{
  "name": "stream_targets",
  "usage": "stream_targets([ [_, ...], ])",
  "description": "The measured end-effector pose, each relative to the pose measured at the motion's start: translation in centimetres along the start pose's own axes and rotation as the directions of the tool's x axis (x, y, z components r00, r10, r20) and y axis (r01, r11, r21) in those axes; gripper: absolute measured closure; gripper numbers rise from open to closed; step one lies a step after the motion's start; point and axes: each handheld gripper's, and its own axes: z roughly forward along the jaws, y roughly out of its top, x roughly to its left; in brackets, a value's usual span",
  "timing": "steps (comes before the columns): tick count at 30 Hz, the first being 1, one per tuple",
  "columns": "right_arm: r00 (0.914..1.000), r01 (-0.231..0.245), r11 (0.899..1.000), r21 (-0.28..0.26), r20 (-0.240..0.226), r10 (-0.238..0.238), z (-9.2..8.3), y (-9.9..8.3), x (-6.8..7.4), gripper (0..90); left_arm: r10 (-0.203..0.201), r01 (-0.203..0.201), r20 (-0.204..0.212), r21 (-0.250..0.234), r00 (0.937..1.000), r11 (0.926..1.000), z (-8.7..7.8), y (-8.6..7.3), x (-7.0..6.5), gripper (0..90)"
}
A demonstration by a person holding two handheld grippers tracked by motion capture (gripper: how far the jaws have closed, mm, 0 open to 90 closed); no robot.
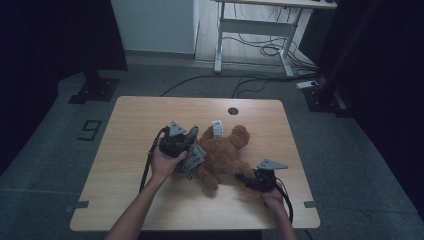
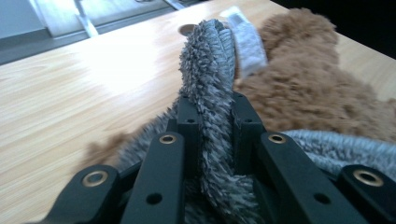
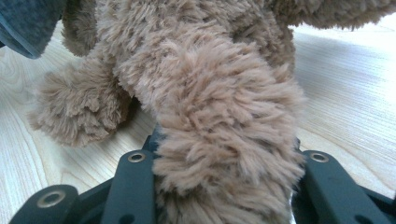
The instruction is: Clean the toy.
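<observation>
With your left gripper (image 2: 212, 116) clenched on the shaggy grey knitted garment (image 2: 208, 79) and your right gripper (image 3: 224, 154) clamped on a leg of the fluffy brown teddy bear (image 1: 225, 152) at the frame's centre, pulling apart risked the plush slipping free

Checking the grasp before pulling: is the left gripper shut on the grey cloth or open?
Shut on it. In the left gripper view the grey cloth runs pinched between both jaws of the left gripper.
</observation>
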Motion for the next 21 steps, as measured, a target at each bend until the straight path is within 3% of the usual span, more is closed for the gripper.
stream_targets([
  [3,1.0,-0.007,1.0,0.001,-0.001,0.007,0.0,-0.1,-0.1,56.8,-0.028,0.028,-0.047,0.007,0.9985,0.9996,-0.7,-0.5,1.6,77.4],
  [6,0.9998,-0.017,1.0,-0.003,-0.007,0.017,0.0,-0.1,-0.2,56.8,-0.078,0.08,-0.053,0.032,0.9955,0.9963,-0.7,-2.0,3.6,77.5],
  [11,0.9998,-0.02,1.0,-0.002,-0.008,0.02,0.0,-0.1,-0.1,56.8,-0.124,0.132,-0.095,0.087,0.9878,0.9874,-0.7,-5.1,6.0,77.8],
  [14,0.9996,-0.026,1.0,-0.004,-0.01,0.026,0.0,-0.1,-0.2,56.8,-0.159,0.168,-0.076,0.125,0.9843,0.9779,-0.3,-7.0,7.0,77.8],
  [16,0.9995,-0.029,1.0,-0.006,-0.01,0.029,0.0,-0.1,-0.2,56.8,-0.17,0.177,-0.064,0.122,0.9833,0.9766,-0.4,-7.7,7.2,77.7],
  [19,0.9995,-0.03,1.0,-0.006,-0.011,0.03,0.0,-0.1,-0.3,56.8,-0.196,0.198,-0.032,0.073,0.98,0.9774,-1.3,-7.3,7.4,77.6],
  [21,0.9994,-0.032,0.999,-0.007,-0.012,0.031,0.1,-0.1,-0.3,56.8,-0.184,0.184,-0.017,0.043,0.9828,0.9819,-1.9,-6.3,7.0,77.6],
])
